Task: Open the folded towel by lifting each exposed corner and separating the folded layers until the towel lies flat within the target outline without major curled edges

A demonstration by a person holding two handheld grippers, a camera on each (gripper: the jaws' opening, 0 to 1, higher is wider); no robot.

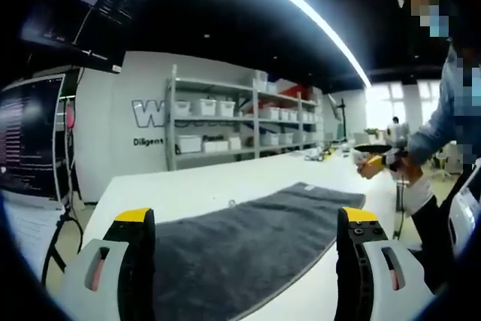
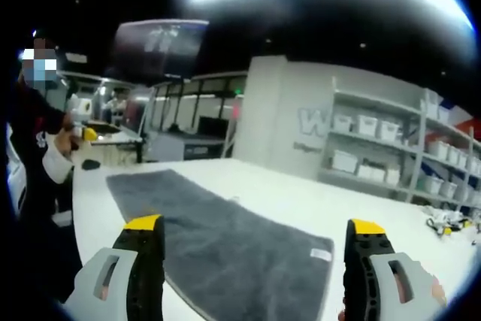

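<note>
a lab: bin-stocked shelving, monitors.

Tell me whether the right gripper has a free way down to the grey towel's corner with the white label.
Probably yes. The right gripper hangs open above the grey towel, and the white label at the corner lies between its jaws with nothing on the white table blocking it.

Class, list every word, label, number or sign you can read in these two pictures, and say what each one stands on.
"W": large grey letter on the white wall, the rest hidden behind the shelving.
"Diligent": small dark word on that wall below it.
Monitor text: too small to read.
Towel tag: too small to read.
Wall lettering in the right gripper view: blurred beyond "W".
</note>
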